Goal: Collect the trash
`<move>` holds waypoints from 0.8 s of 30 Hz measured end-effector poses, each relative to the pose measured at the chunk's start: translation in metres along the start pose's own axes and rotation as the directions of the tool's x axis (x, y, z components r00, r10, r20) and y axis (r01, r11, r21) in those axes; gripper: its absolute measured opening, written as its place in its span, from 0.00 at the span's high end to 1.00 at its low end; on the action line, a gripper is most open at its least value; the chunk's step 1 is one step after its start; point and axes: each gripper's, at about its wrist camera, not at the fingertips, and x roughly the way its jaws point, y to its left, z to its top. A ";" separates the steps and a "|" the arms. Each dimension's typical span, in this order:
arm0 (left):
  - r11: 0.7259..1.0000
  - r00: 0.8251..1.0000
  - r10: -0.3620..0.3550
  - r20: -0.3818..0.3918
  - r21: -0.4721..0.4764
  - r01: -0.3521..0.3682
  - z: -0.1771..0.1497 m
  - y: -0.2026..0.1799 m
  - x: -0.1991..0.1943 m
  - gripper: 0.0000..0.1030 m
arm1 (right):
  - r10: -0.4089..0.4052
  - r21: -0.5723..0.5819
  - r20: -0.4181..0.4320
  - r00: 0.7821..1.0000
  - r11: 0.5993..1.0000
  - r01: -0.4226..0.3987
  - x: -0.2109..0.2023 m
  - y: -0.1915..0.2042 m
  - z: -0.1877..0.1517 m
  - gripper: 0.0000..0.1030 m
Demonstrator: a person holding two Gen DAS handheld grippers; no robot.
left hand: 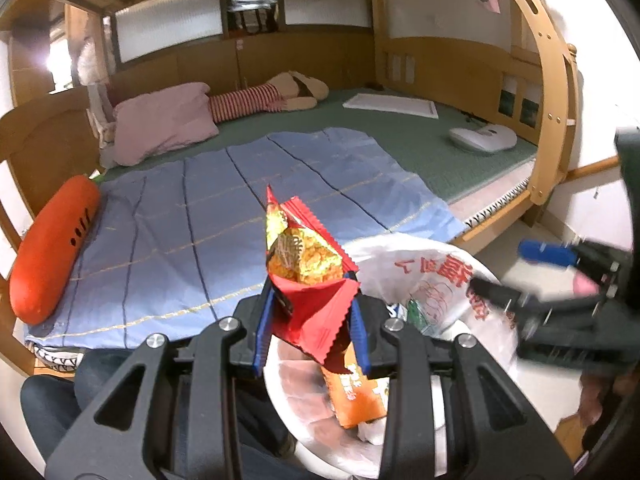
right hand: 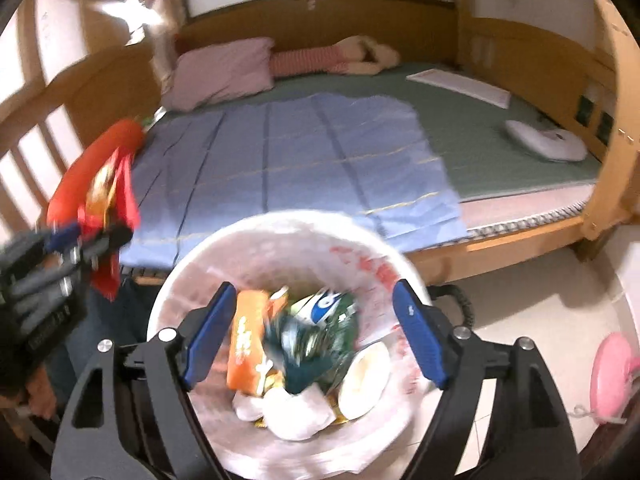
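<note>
My left gripper [left hand: 312, 330] is shut on a red and yellow snack wrapper [left hand: 308, 276], held just above the rim of a white bin lined with a printed plastic bag [left hand: 432, 268]. The same wrapper [right hand: 108, 200] and left gripper [right hand: 68, 248] show at the left of the right wrist view. My right gripper [right hand: 316, 332] is open and empty over the bin [right hand: 280, 228], which holds an orange packet [right hand: 246, 344], a green wrapper [right hand: 316, 332] and white cups. The right gripper also shows at the right of the left wrist view [left hand: 544, 276].
A wooden bunk bed with a blue blanket [left hand: 224, 216], pink pillow [left hand: 164, 120], orange carrot cushion [left hand: 52, 248], striped plush toy [left hand: 260, 100] and a white device [left hand: 482, 138] lies ahead. A pink object [right hand: 612, 376] sits on the tiled floor at right.
</note>
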 end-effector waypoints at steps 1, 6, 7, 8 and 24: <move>1.000 1.000 -0.020 -0.018 0.013 0.021 -0.001 -0.003 0.003 0.65 | -0.009 0.030 0.017 1.000 1.000 0.009 -0.004 -0.006 0.000 0.23; 0.990 0.991 -0.079 -0.105 0.110 0.091 -0.013 -0.027 0.018 0.40 | -0.077 0.166 0.094 0.993 0.984 0.060 -0.028 -0.036 0.005 0.11; 0.987 0.990 -0.082 -0.113 0.128 0.096 -0.016 -0.031 0.020 0.27 | -0.083 0.185 0.112 0.990 0.981 0.061 -0.033 -0.039 0.005 0.09; 0.985 0.990 -0.080 -0.115 0.141 0.096 -0.018 -0.035 0.020 0.22 | -0.084 0.194 0.121 0.989 0.979 0.060 -0.035 -0.042 0.005 0.09; 0.981 0.978 0.195 0.079 -0.011 -0.195 -0.005 0.003 -0.029 0.03 | -0.075 0.062 0.132 0.988 0.996 0.067 -0.036 -0.003 0.010 0.03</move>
